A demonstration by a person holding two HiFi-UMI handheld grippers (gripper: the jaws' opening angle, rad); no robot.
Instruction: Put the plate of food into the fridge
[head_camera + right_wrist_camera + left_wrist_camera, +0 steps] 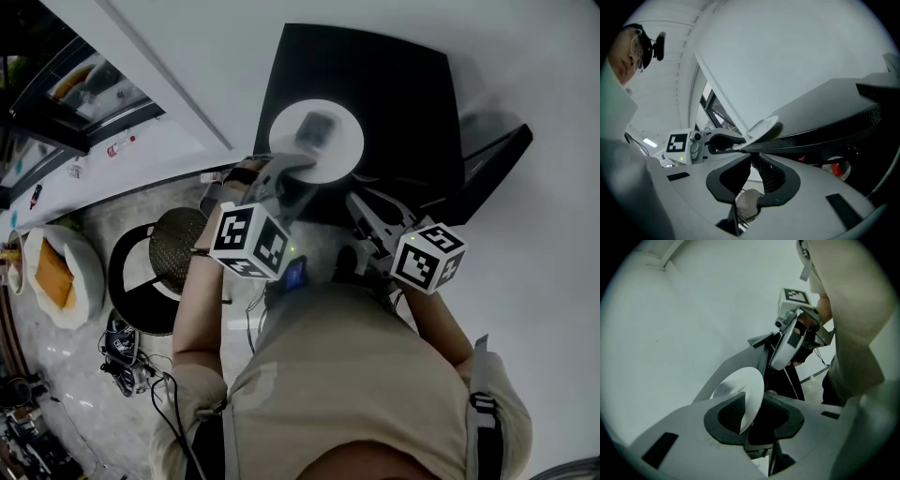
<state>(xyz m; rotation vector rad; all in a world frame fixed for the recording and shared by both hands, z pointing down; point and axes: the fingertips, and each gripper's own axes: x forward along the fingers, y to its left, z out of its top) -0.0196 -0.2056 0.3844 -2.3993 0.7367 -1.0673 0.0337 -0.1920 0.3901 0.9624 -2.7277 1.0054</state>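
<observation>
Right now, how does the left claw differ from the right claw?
The left claw is clamped on the rim of the white plate; the right claw holds nothing. The plate holds the left claw's jaws apart; the right claw's jaws are almost together. Both are grey and carry a marker cube.

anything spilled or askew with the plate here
Nothing stands out. The white plate looks level near the corner of the black top, with the food on it and its near rim clamped by the left gripper. No spill shows.
</observation>
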